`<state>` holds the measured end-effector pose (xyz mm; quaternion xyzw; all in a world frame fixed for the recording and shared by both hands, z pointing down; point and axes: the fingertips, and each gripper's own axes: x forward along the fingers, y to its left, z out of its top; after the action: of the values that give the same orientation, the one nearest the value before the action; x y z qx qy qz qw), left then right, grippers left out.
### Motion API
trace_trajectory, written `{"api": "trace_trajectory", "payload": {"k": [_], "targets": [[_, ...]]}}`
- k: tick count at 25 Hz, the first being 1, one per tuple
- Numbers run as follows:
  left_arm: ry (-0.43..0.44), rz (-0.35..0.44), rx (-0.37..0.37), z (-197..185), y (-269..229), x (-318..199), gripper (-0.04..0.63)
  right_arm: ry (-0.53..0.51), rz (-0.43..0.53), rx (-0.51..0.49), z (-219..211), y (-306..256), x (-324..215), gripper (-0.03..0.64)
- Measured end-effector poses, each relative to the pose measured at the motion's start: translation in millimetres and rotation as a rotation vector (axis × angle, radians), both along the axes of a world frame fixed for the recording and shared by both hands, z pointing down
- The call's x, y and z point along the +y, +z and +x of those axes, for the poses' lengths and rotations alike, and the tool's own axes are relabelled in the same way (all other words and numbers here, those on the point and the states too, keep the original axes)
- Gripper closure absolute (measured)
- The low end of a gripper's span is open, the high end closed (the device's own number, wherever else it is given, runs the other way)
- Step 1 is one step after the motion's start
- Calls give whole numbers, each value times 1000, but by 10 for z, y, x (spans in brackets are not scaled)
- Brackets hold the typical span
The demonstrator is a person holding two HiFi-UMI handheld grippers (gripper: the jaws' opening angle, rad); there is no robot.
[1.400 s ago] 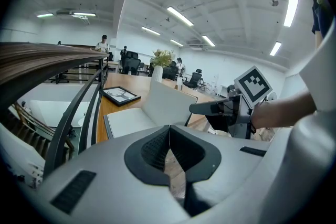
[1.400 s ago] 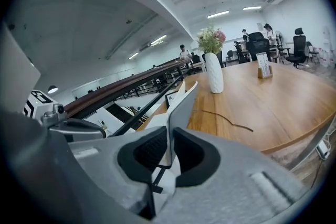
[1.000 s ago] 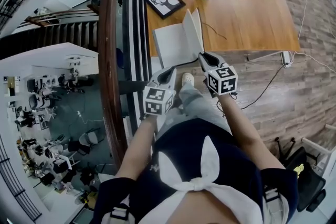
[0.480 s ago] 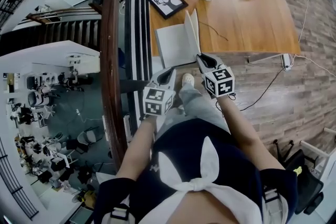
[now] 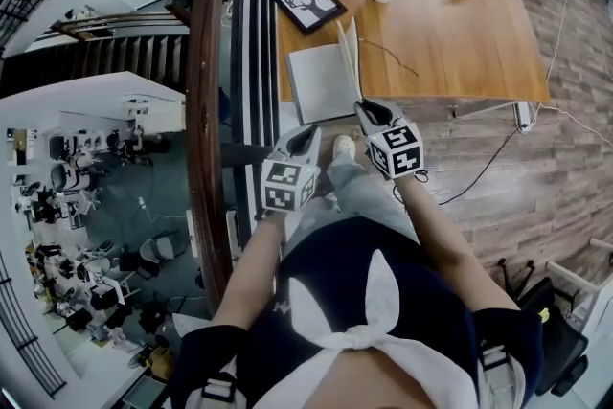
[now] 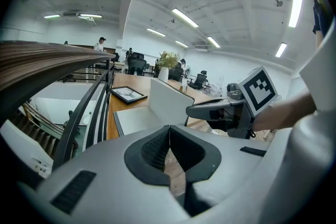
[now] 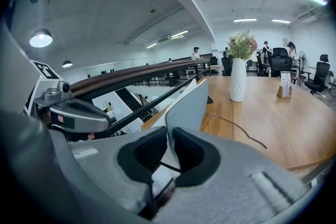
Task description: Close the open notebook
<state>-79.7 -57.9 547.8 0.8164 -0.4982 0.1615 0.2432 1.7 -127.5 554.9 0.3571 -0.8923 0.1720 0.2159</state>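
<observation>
On the table (image 5: 450, 34), near left edge, the right claw (image 5: 362, 108) pinches the cover (image 5: 347, 53) of the notebook (image 5: 316, 83), swung upright from its rightward lean, so closing looks half done; the left claw (image 5: 310, 133) hangs closed, empty.

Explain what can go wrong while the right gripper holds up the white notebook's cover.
1. The right gripper pinches only the edge of the raised white cover; it may slip and fall open.
2. The white notebook lies at the wooden table's corner beside the dark railing, with the left gripper off it; a push could slide it off.
</observation>
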Motion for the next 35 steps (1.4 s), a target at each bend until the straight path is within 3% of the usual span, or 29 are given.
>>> {"api": "trace_trajectory", "payload": {"k": [35], "targets": [[-54, -12, 0, -221, 67, 116, 575, -111, 2, 37, -386, 113, 123, 575]]}}
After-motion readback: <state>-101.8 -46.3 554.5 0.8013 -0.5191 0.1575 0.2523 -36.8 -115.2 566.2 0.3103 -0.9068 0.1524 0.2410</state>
